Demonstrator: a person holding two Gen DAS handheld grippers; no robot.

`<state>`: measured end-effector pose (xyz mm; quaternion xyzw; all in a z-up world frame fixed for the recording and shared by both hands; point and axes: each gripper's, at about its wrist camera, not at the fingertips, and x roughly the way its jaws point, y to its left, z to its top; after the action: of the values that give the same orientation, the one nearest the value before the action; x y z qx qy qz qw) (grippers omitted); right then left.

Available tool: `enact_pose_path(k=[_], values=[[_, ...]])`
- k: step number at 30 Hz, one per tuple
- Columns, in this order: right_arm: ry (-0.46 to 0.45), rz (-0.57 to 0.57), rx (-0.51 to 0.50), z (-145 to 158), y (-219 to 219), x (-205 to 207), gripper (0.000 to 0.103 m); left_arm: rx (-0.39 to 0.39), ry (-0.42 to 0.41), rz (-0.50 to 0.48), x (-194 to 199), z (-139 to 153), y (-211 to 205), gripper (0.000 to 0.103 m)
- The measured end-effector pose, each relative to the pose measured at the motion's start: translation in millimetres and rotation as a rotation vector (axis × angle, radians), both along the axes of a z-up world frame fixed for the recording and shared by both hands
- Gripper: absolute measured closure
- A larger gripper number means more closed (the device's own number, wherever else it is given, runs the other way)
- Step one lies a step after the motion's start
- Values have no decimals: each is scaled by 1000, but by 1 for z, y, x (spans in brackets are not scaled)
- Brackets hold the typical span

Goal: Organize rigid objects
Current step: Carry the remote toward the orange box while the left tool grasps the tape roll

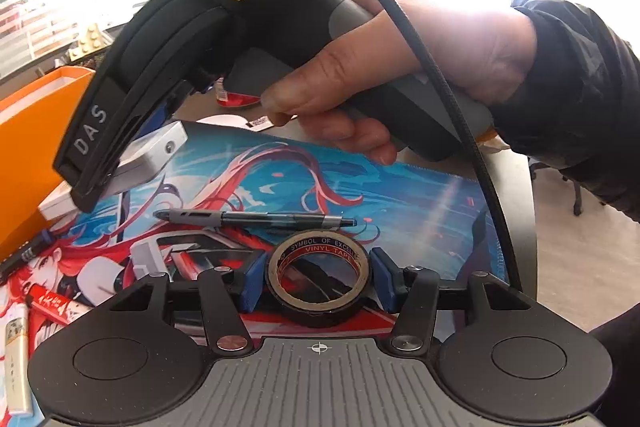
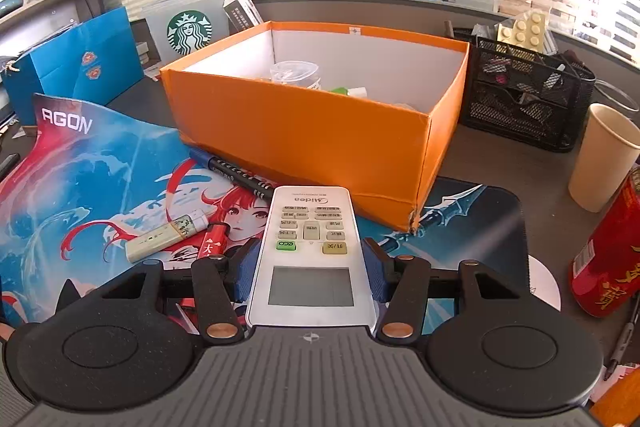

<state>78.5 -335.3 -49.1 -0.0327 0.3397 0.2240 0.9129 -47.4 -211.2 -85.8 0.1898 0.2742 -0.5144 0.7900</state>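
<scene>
Our left claw (image 1: 319,279) sits around a roll of black tape (image 1: 319,281) that lies flat on the printed mat (image 1: 420,195). Its blue pads (image 1: 253,281) stand on either side of the roll, the right one touching the rim and the left one just beside it, so we cannot tell whether the tape is truly pinched. Just beyond the roll a dark pen (image 1: 256,218) lies across the mat.

Our right claw (image 2: 312,269) pinches a white remote control (image 2: 311,247), its pads pressed against the long sides of the remote at the level of the small screen. The button end points away from us, toward an open orange box (image 2: 320,131) that stands on the far part of the mat. In the left wrist view we see this same claw from the side, with a hand (image 1: 400,67) wrapped around its grey handle and the remote sticking out near the box corner.

On the mat left of the remote lie a pale lighter (image 2: 168,233), a red lighter (image 2: 214,245) and a dark marker (image 2: 236,177) that runs along the foot of the box. To the right, on the table (image 2: 500,163), stand a paper cup (image 2: 600,157) and a red can (image 2: 608,255), with a black mesh organizer (image 2: 524,95) behind them. Some clear and green things lie inside the box.
</scene>
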Motion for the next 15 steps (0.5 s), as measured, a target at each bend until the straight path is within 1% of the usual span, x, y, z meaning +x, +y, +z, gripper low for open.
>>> enact_pose_path(k=[3, 6, 9, 11, 13, 15], values=[[4, -9, -9, -1, 0, -1, 53, 7, 9, 22, -2, 3, 7, 50], [3, -19, -15, -1, 1, -2, 53, 0, -5, 45, -2, 10, 20, 50], [13, -24, -6, -2, 1, -2, 53, -19, -28, 97, 0, 21, 43, 50], [24, -33, 10, -5, 1, -2, 53, -36, -36, 151, 3, 30, 61, 50], [56, -39, 60, -9, -3, -2, 53, -50, -27, 202, 11, 40, 77, 50], [100, -55, 156, -15, -12, -2, 53, -61, -22, 256, 18, 53, 97, 50]])
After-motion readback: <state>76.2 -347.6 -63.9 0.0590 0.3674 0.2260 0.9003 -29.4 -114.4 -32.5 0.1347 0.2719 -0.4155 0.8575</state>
